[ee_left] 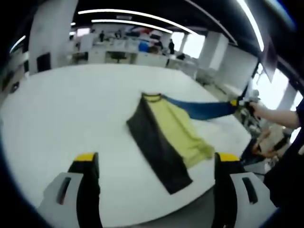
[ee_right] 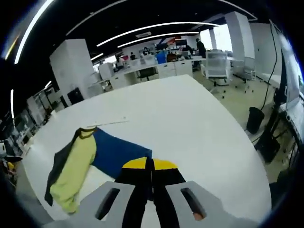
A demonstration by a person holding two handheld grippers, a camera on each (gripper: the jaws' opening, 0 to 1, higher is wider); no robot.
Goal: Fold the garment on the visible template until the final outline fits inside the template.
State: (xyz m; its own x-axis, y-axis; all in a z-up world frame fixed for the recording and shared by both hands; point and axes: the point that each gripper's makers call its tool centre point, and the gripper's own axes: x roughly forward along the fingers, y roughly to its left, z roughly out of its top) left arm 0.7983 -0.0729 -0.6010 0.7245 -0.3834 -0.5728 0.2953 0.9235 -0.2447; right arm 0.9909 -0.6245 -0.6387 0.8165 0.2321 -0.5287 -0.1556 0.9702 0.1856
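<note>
A soft knit garment in yellow, dark grey and blue panels (ee_left: pixel 166 137) lies partly folded on the smooth white worktop (ee_left: pixel 71 109), its grey part flat and its yellow part rumpled. The left gripper (ee_left: pixel 154 164) hovers above the near edge, jaws wide apart and holding nothing. The right gripper (ee_right: pixel 151 166) has its yellow-tipped jaws pressed together on the blue panel, pulling it taut off the worktop; the pinched edge is hidden behind the jaws. No template outline can be made out.

Soft matt cloth garment (ee_left: pixel 171 137) on a smooth, seemingly matt table (ee_left: pixel 71 109).
</note>
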